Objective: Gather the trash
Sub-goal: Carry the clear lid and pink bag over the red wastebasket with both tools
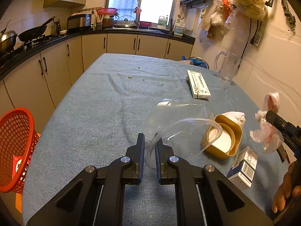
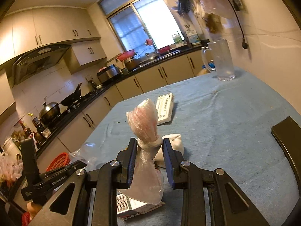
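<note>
**Both grippers loaded above the blue table**

The left hand-held gripper pinches the rim of a clear plastic container, lifted over the table. Only its view shows the gold tub lying beside the container, and the whole red basket off the table's left edge. The right hand-held gripper clamps a knotted plastic bag; only its view shows the barcoded box under the bag. A flat white box and glass pitcher appear in both.
</note>
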`<state>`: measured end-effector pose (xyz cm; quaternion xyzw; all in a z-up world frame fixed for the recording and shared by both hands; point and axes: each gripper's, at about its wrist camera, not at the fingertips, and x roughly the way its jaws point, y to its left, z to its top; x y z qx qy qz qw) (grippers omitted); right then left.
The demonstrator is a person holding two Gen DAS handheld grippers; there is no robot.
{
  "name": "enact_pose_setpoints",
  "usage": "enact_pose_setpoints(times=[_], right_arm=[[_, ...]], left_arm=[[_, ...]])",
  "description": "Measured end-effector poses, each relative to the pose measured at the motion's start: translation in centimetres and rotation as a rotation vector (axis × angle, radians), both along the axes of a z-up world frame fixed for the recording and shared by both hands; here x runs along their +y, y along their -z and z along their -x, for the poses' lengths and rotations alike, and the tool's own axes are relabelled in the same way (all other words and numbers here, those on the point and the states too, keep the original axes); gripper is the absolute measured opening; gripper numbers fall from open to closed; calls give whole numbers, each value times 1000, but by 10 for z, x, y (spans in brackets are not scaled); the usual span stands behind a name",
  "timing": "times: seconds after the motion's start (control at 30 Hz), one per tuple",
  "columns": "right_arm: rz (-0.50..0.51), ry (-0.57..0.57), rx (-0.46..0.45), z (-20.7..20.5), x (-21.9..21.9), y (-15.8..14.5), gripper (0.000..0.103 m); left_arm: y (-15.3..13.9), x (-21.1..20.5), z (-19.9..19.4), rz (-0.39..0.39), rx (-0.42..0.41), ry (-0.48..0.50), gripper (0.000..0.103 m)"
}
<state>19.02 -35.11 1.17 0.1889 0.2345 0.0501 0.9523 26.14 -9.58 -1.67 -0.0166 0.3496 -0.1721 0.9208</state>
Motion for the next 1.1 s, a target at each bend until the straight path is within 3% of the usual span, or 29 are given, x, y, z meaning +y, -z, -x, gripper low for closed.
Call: enact_pose_setpoints(times=[0.43, 1.1], right_arm=[[-44, 8, 24, 5, 0, 4, 30], [-101, -174, 61, -3, 65, -17, 30]], left_arm=[[-7, 3, 17, -39, -34, -29, 10], [-34, 53, 51, -24, -109, -100, 10]])
